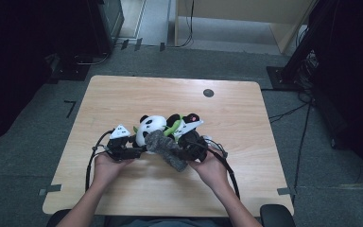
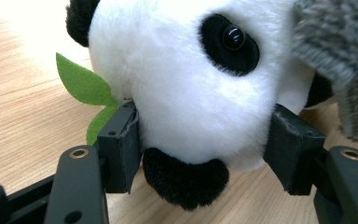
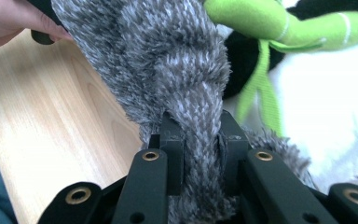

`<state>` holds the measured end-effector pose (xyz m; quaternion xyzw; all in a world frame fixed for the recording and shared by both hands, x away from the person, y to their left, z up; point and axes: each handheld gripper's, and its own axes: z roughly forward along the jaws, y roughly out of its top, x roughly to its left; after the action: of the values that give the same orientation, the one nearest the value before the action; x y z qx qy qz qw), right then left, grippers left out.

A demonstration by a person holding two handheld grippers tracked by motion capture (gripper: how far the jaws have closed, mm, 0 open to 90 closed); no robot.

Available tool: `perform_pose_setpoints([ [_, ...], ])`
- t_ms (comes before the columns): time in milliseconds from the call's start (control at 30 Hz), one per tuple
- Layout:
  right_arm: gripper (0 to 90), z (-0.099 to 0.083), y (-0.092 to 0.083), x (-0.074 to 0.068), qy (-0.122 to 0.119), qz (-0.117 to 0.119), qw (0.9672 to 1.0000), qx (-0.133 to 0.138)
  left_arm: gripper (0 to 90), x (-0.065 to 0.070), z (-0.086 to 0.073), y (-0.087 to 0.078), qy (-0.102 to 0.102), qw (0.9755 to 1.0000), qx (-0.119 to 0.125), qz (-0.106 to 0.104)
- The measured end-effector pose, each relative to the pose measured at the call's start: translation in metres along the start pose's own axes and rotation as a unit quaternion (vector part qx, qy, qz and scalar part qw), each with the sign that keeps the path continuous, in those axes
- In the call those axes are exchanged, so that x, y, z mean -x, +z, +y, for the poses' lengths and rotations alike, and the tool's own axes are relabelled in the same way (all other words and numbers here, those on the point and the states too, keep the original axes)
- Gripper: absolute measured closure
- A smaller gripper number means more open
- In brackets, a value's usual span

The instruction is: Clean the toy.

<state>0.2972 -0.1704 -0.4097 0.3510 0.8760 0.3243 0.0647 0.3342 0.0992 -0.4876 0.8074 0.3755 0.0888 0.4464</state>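
Observation:
A black-and-white panda plush [image 1: 151,127] lies near the middle of the wooden table [image 1: 123,94], with a green bamboo stalk [image 3: 279,23] on its front and a green leaf [image 2: 81,84] beside its head. My left gripper [image 2: 205,147] is shut on the panda's head [image 2: 191,88], one pad on each side. A fuzzy grey knitted cloth [image 1: 168,150] drapes over the panda's lower part. My right gripper [image 3: 200,151] is shut on a fold of that grey cloth [image 3: 168,60]. In the high view my left gripper [image 1: 130,150] sits left of the toy and my right gripper [image 1: 189,147] right of it.
A small dark round disc [image 1: 208,92] sits at the far right of the table. A person's left hand [image 3: 14,21] is at the upper left of the right gripper view. Black stands and cables crowd the floor around the table.

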Motion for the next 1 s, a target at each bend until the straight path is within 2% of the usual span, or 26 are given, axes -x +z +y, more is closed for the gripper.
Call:
perform_pose_setpoints([
  [300,77.2,-0.010,-0.023,0.001,0.006,0.006,0.9999,0.014,34.9,0.000,0.000,0.000,0.001,1.0000,0.000,-0.001],
  [500,77.1,-0.019,-0.041,0.004,0.012,-0.001,0.9997,0.021,34.9,0.000,0.000,0.000,0.002,1.0000,0.000,0.000],
  [867,77.2,-0.040,-0.067,0.022,0.045,-0.025,0.9982,0.032,34.9,0.000,-0.001,0.000,0.000,1.0000,0.001,0.000],
  [1000,77.6,-0.042,-0.072,0.023,0.051,-0.014,0.9978,0.041,34.9,0.000,-0.001,0.000,0.001,1.0000,0.000,0.000],
])
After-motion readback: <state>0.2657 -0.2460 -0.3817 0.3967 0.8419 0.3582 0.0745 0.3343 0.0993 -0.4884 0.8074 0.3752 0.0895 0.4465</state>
